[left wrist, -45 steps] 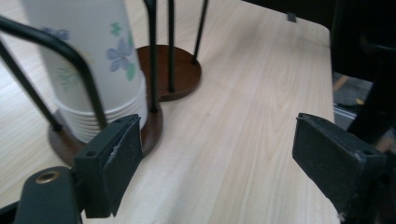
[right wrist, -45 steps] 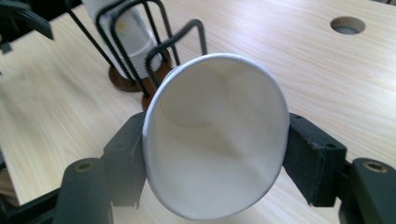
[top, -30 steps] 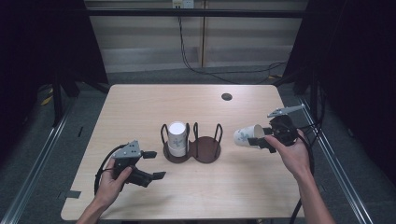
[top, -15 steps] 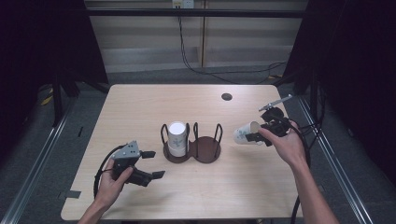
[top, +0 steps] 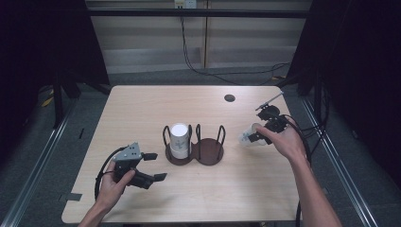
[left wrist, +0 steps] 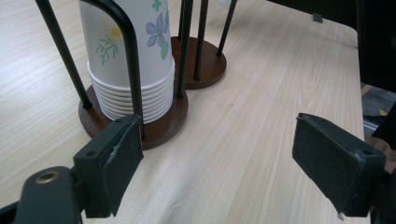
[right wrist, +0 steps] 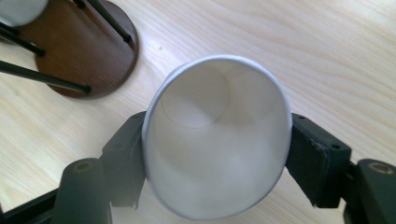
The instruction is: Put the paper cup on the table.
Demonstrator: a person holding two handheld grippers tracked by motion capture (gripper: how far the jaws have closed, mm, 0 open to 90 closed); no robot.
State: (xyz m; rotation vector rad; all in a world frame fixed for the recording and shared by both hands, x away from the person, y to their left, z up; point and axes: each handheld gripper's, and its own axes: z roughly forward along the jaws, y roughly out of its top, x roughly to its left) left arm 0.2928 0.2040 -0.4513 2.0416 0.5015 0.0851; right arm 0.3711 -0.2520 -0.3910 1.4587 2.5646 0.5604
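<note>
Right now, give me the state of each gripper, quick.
Left gripper: open, nothing between its jaws.
Right gripper: jaws have just been opening, yet both pads press on the white paper cup.

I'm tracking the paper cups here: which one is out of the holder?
The single paper cup between the right gripper pads, over the table right of the cup holder. The other cups sit stacked mouth-down in the holder's left ring.
</note>
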